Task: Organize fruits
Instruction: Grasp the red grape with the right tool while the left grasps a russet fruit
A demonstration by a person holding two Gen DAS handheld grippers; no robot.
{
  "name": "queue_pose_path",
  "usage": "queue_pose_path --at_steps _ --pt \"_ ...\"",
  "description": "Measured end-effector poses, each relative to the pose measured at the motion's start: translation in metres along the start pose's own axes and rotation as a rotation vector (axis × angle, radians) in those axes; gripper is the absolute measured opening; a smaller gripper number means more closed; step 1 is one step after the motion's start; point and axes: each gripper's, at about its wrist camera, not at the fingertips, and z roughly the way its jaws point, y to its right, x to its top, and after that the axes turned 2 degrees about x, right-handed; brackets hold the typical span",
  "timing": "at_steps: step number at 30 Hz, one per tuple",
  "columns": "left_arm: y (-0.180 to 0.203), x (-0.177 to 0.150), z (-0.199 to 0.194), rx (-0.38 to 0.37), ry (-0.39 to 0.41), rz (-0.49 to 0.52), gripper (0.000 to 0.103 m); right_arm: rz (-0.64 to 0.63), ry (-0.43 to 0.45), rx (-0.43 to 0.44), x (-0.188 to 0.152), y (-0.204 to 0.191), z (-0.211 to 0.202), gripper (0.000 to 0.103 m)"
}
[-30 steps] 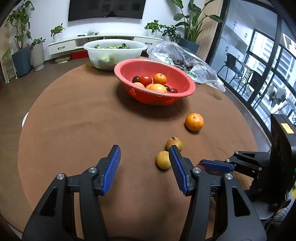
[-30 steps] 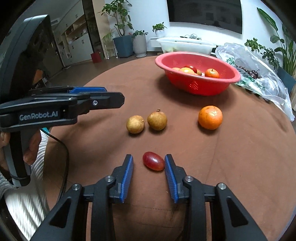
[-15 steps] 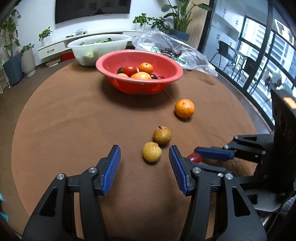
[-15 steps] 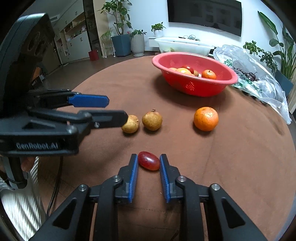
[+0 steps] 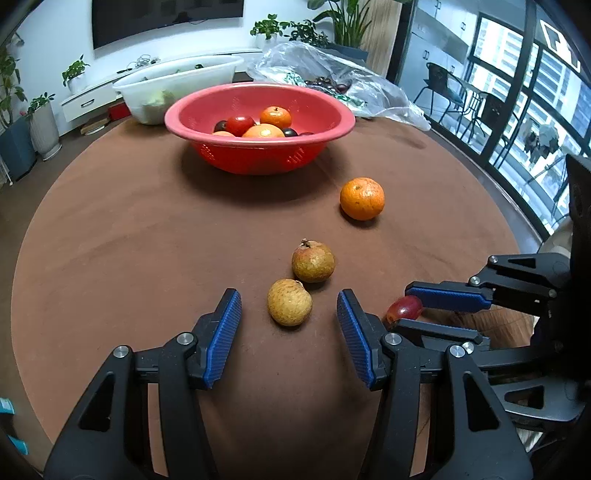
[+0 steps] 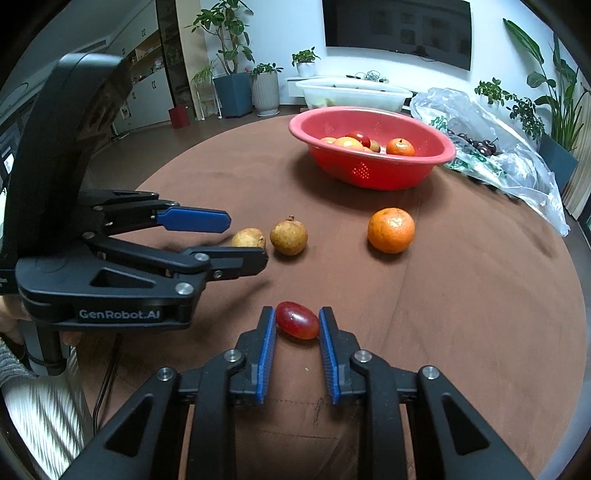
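red basket (image 5: 332, 122), orange tangerine (image 5: 362, 198), red grape (image 6: 297, 325), brown tablecloth (image 5: 147, 229).

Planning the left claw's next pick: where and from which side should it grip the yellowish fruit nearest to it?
Grip the yellowish fruit across its round middle, coming straight ahead and low with the left claw, whose jaws stand open to either side of it. Its brown neighbour touches, or nearly touches, the far right, so keep the fingers on the left and right flanks, not behind.

Home living/dining rm. Evidence: wall-mounted black flat TV (image 6: 397, 33) above low white media cabinet (image 5: 92, 98), potted green houseplants (image 6: 229, 55), round brown cloth-covered table (image 5: 129, 240), floor-to-ceiling windows (image 5: 517, 96).
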Motion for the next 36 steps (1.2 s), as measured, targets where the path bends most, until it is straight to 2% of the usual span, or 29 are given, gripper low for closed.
queue_pose_path --at_steps 7,14,36 --pt "0.001 -0.001 0.007 0.013 -0.013 0.017 0.034 0.021 0.006 -0.001 0.0 0.004 -0.001 0.026" --pt "0.001 0.0 0.008 -0.006 -0.003 0.014 0.024 0.028 0.01 0.005 -0.001 0.005 -0.003 0.026" --pt "-0.01 0.0 -0.012 -0.019 0.038 -0.035 0.024 0.123 0.049 0.045 0.002 0.02 -0.013 0.026"
